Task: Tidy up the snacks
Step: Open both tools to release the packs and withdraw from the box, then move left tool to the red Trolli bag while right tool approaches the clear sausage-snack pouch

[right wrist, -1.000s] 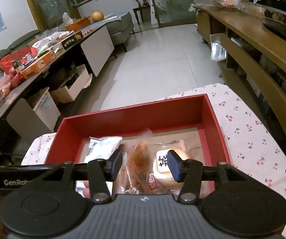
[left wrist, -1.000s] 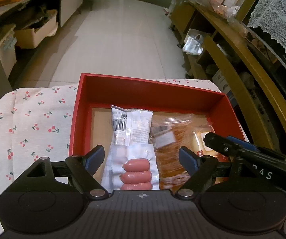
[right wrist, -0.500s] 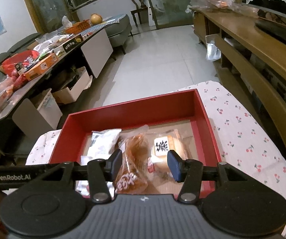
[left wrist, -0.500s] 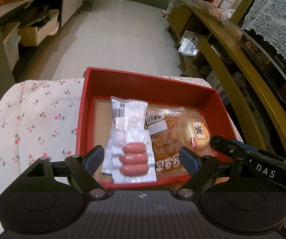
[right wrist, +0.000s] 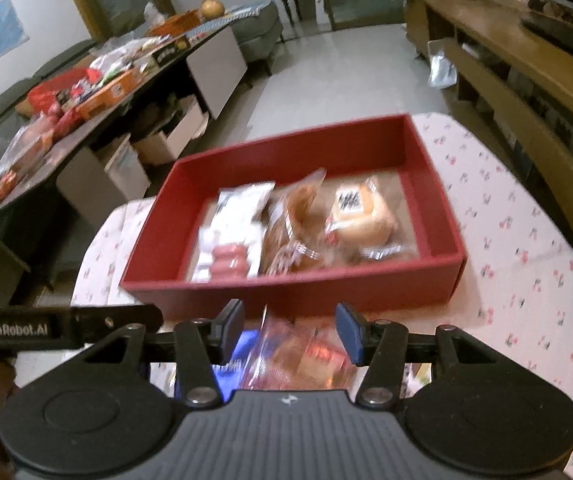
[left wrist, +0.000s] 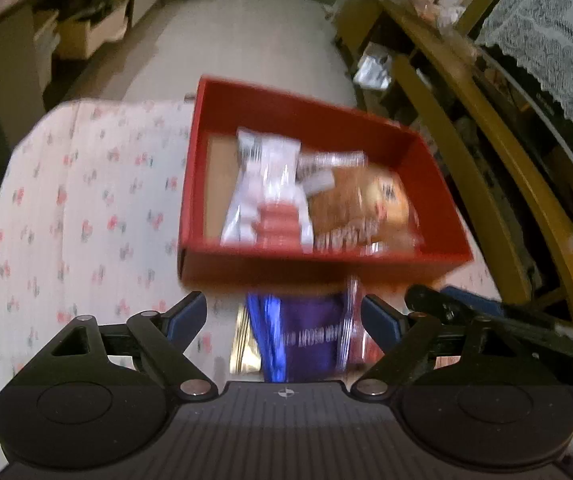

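Left view: your left tongs [left wrist: 284, 316] are opening, empty, over a purple pack [left wrist: 310, 340] beside the red box [left wrist: 326, 258]; soft, slippery, pinch mid-body. Right view: right tongs [right wrist: 290, 328] part-open, empty, above an orange pack [right wrist: 306, 356].

"GenRobot.AI" on left hand-held gripper [right wrist: 62, 326]; rest blurred.

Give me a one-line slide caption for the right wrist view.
Right gripper open above an orange snack packet on the cherry-print tablecloth, facing the red box holding three wrapped snacks.
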`<move>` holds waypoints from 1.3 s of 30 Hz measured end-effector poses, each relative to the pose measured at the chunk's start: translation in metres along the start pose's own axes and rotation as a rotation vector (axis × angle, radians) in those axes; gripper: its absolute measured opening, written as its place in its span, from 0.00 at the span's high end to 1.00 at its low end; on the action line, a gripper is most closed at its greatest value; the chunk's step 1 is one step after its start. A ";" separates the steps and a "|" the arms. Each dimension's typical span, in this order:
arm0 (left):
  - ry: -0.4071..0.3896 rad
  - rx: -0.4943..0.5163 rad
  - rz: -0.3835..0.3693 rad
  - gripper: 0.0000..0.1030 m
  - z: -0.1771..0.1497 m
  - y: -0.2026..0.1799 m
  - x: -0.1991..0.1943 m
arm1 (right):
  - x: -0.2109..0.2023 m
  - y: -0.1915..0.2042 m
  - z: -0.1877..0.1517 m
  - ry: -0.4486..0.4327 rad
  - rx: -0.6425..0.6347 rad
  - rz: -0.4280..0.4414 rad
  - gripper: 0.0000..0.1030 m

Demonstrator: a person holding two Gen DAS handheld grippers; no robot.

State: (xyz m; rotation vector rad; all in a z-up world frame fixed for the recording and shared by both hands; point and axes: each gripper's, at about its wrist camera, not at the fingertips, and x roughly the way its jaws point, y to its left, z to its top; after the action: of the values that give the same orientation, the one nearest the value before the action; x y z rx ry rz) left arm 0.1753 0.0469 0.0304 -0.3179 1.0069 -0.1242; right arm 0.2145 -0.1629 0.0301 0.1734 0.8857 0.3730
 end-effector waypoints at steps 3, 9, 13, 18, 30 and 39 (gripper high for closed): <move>0.027 -0.011 0.008 0.14 -0.018 0.004 -0.003 | -0.002 0.006 -0.013 0.029 -0.010 0.001 0.35; 0.098 -0.047 0.021 0.14 -0.051 0.016 -0.005 | -0.014 0.013 -0.041 0.067 -0.021 0.019 0.30; 0.125 -0.061 0.018 0.13 -0.072 0.018 -0.010 | -0.023 0.013 -0.055 0.079 -0.018 0.023 0.30; 0.144 -0.069 0.041 0.13 -0.086 0.018 -0.011 | -0.033 0.012 -0.067 0.086 -0.007 0.026 0.30; 0.148 -0.057 0.063 0.13 -0.098 0.014 -0.022 | -0.046 0.009 -0.068 0.069 -0.007 0.064 0.29; 0.117 0.067 0.052 0.12 -0.078 0.003 -0.026 | -0.051 0.009 -0.068 0.063 -0.008 0.082 0.29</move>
State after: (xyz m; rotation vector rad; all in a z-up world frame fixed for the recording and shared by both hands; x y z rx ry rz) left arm 0.0959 0.0398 0.0121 -0.2255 1.1235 -0.1304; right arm 0.1304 -0.1746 0.0271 0.1919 0.9412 0.4608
